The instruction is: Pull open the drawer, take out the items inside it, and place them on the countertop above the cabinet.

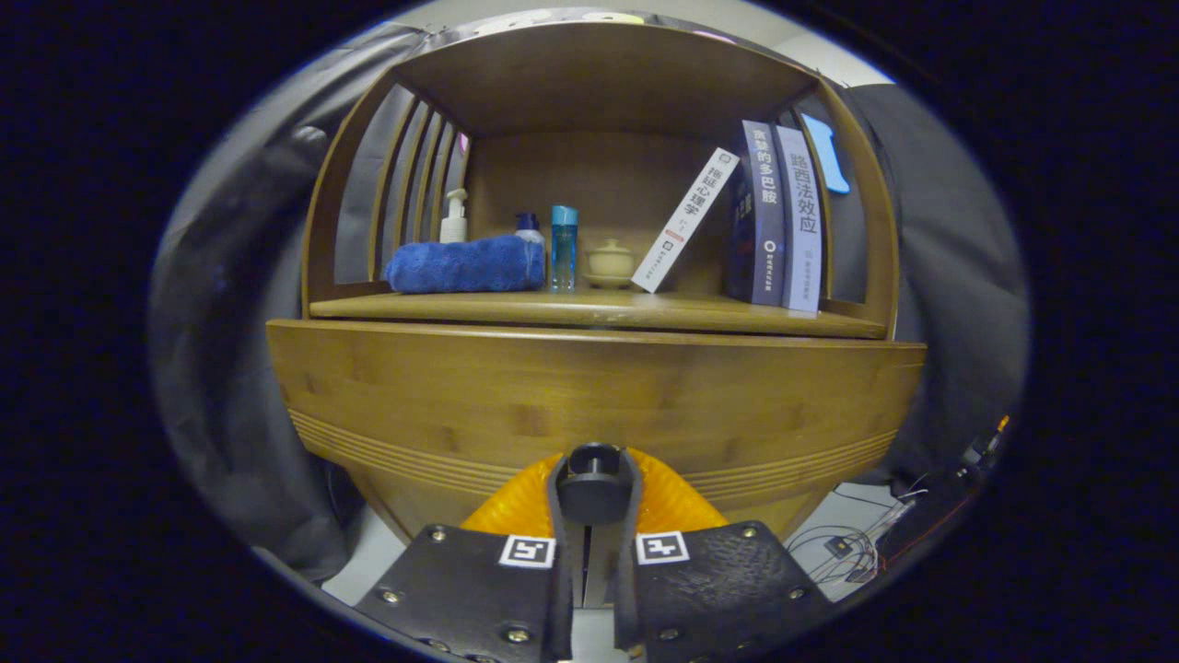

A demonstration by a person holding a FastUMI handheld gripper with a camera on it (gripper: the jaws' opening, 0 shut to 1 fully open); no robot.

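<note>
**Drawer Pull – Grip Security and Clearance**

The hand-held gripper is closed to a narrow gap around the dark round knob of the drawer; both fingers appear to press on it. The drawer front sits flush with the cabinet — not yet opened — so its contents cannot be seen.

Judged risks:
- The knob is small and round; a pull angled off the drawer's axis could let the fingers slip off.
- A sharp tug could jolt the cabinet and topple the white book, which leans tilted against the upright books.

Surroundings: the worktop above the drawer carries a blue towel on the left, a white pump bottle behind it, a blue-capped bottle and a small lidded pot at centre. Free space for placing items is limited to the near edge. Loose cables lie on the floor to the right.
</note>
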